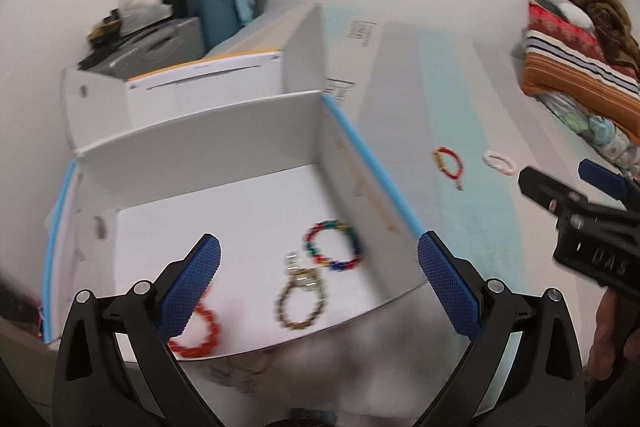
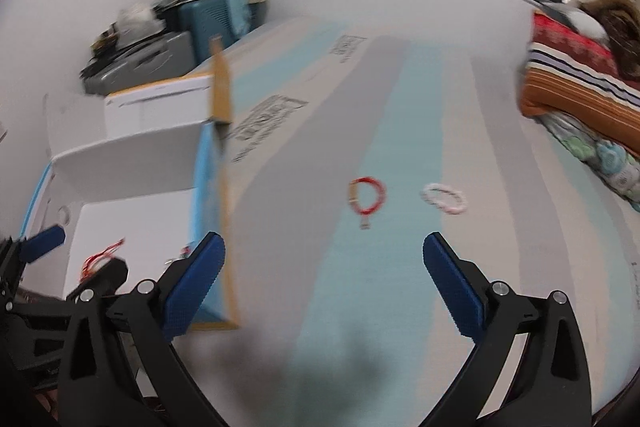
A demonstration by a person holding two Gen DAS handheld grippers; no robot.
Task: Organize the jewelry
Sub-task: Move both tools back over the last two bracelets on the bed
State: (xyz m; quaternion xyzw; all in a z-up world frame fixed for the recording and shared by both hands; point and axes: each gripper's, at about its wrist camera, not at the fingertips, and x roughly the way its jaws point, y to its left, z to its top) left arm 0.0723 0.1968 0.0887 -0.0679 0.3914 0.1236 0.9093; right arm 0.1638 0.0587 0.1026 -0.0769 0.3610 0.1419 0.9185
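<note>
Three bracelets lie in the white box [image 1: 224, 147]: a multicolour one [image 1: 334, 246], a brown one [image 1: 301, 303] and a red bead one [image 1: 198, 333], all just ahead of the left claw [image 1: 319, 283], which hangs above the box, wide open and empty. The red bead one is partly hidden by its left finger. Outside the box, a red cord bracelet [image 2: 367, 201] and a white bracelet [image 2: 444, 199] lie on the surface [image 2: 400, 107], ahead of the right claw [image 2: 324, 285], also wide open and empty.
</note>
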